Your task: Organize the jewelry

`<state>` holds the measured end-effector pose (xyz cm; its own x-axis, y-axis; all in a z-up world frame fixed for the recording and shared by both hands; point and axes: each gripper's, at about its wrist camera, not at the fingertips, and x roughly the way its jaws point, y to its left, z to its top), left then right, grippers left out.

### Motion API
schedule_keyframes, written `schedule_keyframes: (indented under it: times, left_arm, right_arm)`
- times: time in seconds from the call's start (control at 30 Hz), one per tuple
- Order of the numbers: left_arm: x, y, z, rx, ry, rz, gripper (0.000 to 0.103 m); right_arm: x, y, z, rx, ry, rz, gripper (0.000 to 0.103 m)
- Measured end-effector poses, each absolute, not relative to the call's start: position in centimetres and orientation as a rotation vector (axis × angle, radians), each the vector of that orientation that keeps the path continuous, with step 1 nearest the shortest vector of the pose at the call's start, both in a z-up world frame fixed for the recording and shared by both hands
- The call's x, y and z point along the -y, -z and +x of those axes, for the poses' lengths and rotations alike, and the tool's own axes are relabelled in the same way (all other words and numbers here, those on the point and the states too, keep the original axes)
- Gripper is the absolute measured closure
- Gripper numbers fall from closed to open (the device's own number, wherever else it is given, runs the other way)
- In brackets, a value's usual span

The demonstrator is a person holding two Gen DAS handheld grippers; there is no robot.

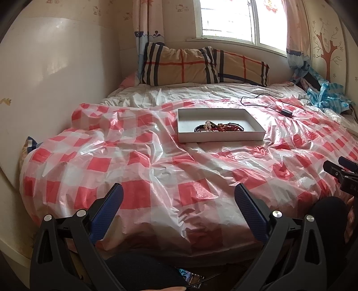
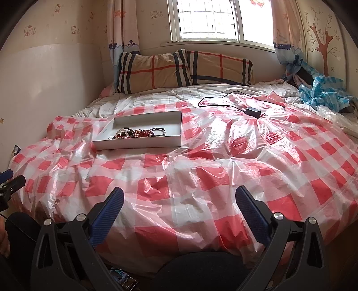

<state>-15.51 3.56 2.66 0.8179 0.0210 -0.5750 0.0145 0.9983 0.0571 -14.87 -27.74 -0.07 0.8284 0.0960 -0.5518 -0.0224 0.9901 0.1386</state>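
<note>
I note a bed (image 1: 156,170) under a red-checked plastic sheet (image 1: 138,194), two plaid pillows (image 1: 179,65) at its head, a bright window (image 1: 235,20) (daylight strong) and patterned curtains (image 1: 147,22).

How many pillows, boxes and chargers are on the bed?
Tan plaid fabric pillows: 2
Shallow white cardboard box holding jewelry: 1
Black plug-in charger with its cord: 1
Total: 4

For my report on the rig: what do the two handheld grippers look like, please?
Both look alike. The left gripper and right gripper have black plastic frames with cut-out arms, round silver bolts, and two fingers faced with ribbed blue pads.
</note>
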Motion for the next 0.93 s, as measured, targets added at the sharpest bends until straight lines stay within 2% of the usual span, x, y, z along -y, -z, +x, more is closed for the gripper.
schedule_keyframes:
  times: [0.23, 0.43, 0.93]
  left_arm:
    - [-2.6, -2.4, -15.3, -0.626, 0.017, 0.105, 0.008]
    - [-2.9, -3.1, -16.5, -0.554, 0.0, 0.098, 0.008]
    - [-11.0, -1.7, -15.3, -0.642, -0.033, -0.324, 0.008]
  right_arm:
    - [27.7, 0.0, -14.8, -0.591, -0.064, 0.128, 0.007]
    - [27.7, 0.0, -14.8, -0.591, -0.064, 0.129, 0.007]
    - [28.0, -0.2, -14.8, -0.589, -0.069, 0.137, 0.007]
